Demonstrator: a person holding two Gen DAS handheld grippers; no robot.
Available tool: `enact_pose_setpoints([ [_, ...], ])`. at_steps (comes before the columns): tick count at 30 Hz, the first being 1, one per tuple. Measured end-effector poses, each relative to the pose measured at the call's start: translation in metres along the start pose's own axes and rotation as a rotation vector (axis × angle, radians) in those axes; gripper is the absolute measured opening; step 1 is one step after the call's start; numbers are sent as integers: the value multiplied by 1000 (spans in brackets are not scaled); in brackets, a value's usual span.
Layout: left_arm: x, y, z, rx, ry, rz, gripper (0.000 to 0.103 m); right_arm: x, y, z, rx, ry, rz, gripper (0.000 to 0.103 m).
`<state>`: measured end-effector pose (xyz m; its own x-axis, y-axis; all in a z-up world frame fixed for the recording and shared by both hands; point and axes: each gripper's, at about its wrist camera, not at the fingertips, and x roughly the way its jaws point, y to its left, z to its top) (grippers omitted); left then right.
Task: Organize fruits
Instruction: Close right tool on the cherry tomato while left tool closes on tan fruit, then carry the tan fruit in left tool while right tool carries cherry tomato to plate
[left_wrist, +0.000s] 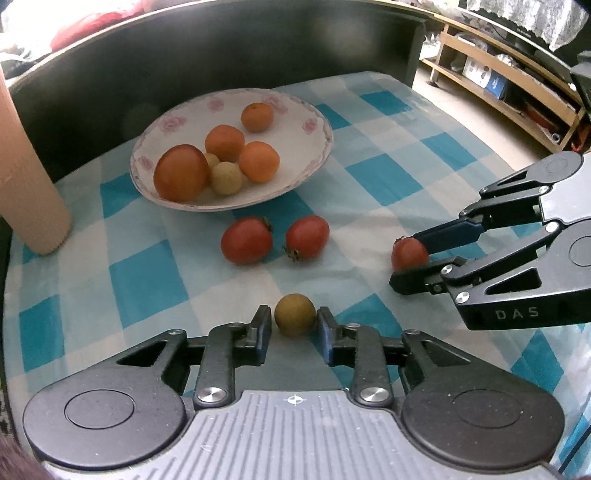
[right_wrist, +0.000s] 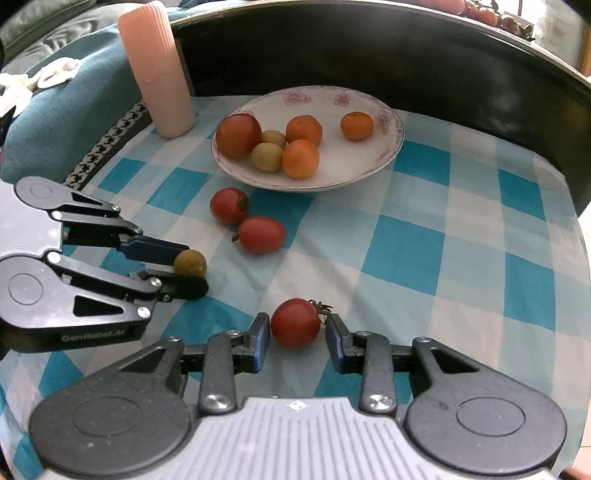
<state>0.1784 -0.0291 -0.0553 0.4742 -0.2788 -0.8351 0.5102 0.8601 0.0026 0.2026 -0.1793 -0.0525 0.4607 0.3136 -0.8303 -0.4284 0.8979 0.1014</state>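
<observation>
- The left claw (left_wrist: 294, 322) sat low on the counter (left_wrist: 388, 155), its checked blue-and-white cloth beneath it, with a brownish longan (left_wrist: 294, 314) lodged between the blue pads; both pads looked to touch the fruit — a pinch, so far as the left wrist view told.
- The right claw (right_wrist: 297, 326) stood spread around a red tomato (right_wrist: 295, 322): the left pad was at the skin, while a narrow gap showed at the right pad, near the stem.
- Two loose tomatoes (left_wrist: 275, 239) lay side by side on the cloth at about 12 o'clock from the left claw, between it and the plate.
- The flowered plate (left_wrist: 295, 107) sat farther off at 11 o'clock, holding a large tomato (left_wrist: 181, 172), three small oranges (left_wrist: 242, 144) and two pale longans (left_wrist: 223, 173) bunched together, one orange apart toward the far rim.
- A ribbed pink cup (right_wrist: 159, 70) stood upright at 10 o'clock from the right claw, just beside the plate.
- A dark curved panel (right_wrist: 369, 48) rose behind the counter — beyond it, wooden shelving (left_wrist: 498, 85) at 1 o'clock in the left wrist view.
</observation>
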Motion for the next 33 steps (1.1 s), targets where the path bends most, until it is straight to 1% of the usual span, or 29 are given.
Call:
enact_pose_setpoints([
  [1, 0, 1, 1, -2, -1, -2, 42, 0, 0, 0, 1, 3, 1, 48],
  [3, 1, -1, 1, 11, -6, 12, 49, 0, 0, 1, 3, 4, 7, 50],
  [8, 2, -2, -1, 13, -5, 19, 51, -3, -2, -2, -7, -7, 13, 50],
  [12, -1, -3, -3, 8, 4, 38, 57, -3, 1, -1, -17, -5, 4, 50],
  [15, -4, 0, -7, 5, 11, 44, 57, -2, 1, -2, -20, -6, 2, 50],
  [20, -3, 2, -8, -12, 10, 38, 54, -2, 2, -1, -19, -8, -9, 50],
  [21, -3, 1, -8, -11, 9, 40, 50, -2, 3, -1, -22, -7, -10, 50],
  [22, -4, 1, -8, -10, 11, 35, 44, -2, 3, -1, -25, -5, -10, 50],
  [24, -5, 1, -8, -15, 11, 32, 36, -1, 3, -1, -28, -3, -15, 49],
  [26, -6, 1, -7, -17, 8, 28, 34, -1, 3, 0, -23, -4, -17, 45],
  [28, -4, 2, -5, -27, 9, 25, 32, -1, 2, 1, -14, -6, -12, 44],
  [33, -4, -2, -4, -12, 18, 22, 32, -2, 6, 4, -21, -7, -18, 43],
])
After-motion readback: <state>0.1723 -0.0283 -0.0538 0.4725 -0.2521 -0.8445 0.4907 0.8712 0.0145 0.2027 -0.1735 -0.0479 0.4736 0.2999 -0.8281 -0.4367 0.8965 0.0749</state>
